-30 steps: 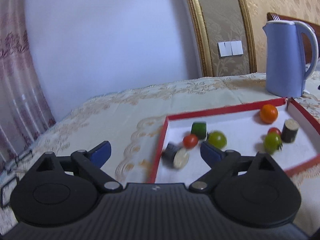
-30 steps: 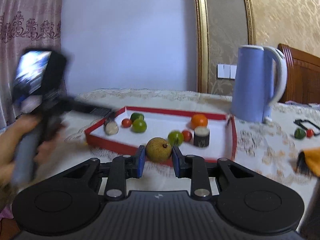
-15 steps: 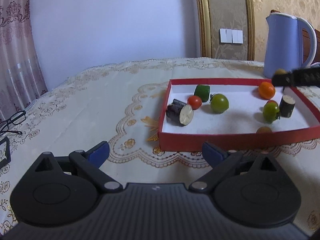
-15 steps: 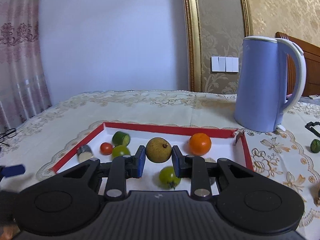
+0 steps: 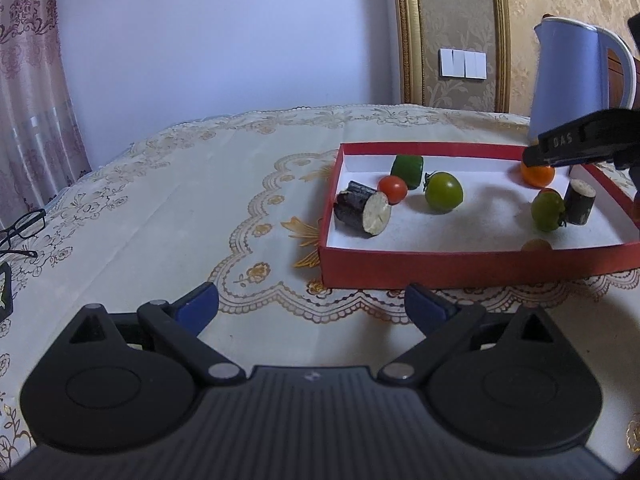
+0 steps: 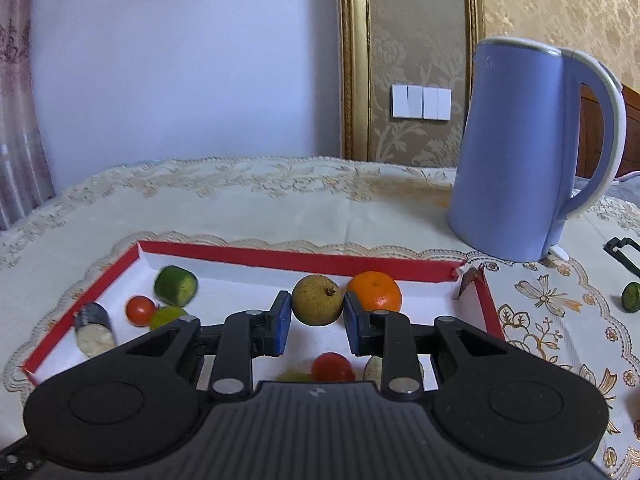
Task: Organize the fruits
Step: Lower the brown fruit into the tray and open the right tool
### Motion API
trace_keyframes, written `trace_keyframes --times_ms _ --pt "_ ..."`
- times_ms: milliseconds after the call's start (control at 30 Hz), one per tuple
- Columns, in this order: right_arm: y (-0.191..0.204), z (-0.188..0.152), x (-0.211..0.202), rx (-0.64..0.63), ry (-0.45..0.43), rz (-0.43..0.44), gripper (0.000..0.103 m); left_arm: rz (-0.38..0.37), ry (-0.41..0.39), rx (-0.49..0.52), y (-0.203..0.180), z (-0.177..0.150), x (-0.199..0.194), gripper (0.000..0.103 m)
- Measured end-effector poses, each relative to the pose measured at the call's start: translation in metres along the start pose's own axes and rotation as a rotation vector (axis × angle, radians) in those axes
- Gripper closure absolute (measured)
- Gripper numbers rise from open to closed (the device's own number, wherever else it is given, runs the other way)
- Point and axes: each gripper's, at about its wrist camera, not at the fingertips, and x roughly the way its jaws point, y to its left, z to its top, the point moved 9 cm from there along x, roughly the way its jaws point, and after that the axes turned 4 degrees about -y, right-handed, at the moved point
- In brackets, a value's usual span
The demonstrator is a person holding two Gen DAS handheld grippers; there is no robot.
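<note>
A red box [image 5: 440, 266] with a white floor holds several fruits and cut pieces: an orange [image 6: 375, 291], green tomatoes [image 5: 443, 191], red tomatoes [image 5: 393, 189], a green piece [image 6: 175, 285] and dark cut chunks [image 5: 363, 213]. My right gripper [image 6: 313, 316] is shut on a brown pear [image 6: 316, 299] and holds it over the box, beside the orange. The right gripper also shows in the left wrist view [image 5: 576, 142], over the box's far right. My left gripper [image 5: 311, 304] is open and empty, above the tablecloth in front of the box.
A blue kettle [image 6: 524, 152] stands behind the box's right corner. A small green fruit [image 6: 632, 297] and a black object [image 6: 622, 254] lie on the cloth at far right. Glasses [image 5: 22, 232] lie at the table's left edge.
My right gripper has carried the pear forward, from in front of the box to over its far part. My left gripper has drawn back from the box.
</note>
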Motion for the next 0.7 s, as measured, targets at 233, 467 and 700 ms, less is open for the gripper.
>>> trace_keyframes --times_ms 233,467,700 --pt "0.000 -0.004 0.007 -0.017 0.017 -0.021 0.075 0.012 0.002 0.006 0.000 -0.001 0.001 0.003" --pt "0.002 -0.005 0.004 -0.026 0.014 -0.024 0.075 0.017 0.005 0.001 0.001 0.000 0.002 0.000" --pt "0.004 0.000 -0.018 -0.022 -0.028 -0.007 0.075 0.019 0.009 0.008 0.000 -0.001 0.003 0.000"
